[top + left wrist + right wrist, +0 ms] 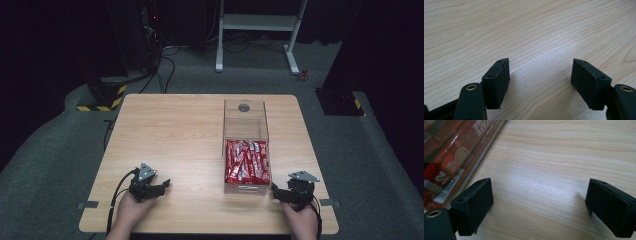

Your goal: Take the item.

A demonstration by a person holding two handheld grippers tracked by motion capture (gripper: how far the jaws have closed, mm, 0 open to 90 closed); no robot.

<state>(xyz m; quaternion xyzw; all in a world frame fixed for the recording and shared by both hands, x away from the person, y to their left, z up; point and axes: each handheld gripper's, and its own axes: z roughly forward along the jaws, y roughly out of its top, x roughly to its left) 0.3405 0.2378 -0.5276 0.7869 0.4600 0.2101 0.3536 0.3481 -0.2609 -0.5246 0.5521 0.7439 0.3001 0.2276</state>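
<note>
We have both grippers resting low at the near edge of the worktop (165, 125), each with its jaws spread wide and nothing between them. The left gripper (163, 186) sits well apart from the work, over bare wood. The right gripper (275, 191) is the nearer one: it lies just beside the near right corner of the clear box (245, 117), whose near half is packed with red sachets (247, 161). In the right gripper view those sachets (446, 155) lie to the left of its jaws, behind the clear wall. Their long axes run away from us, so we judge the right hand would lift over the wall to reach them.
</note>
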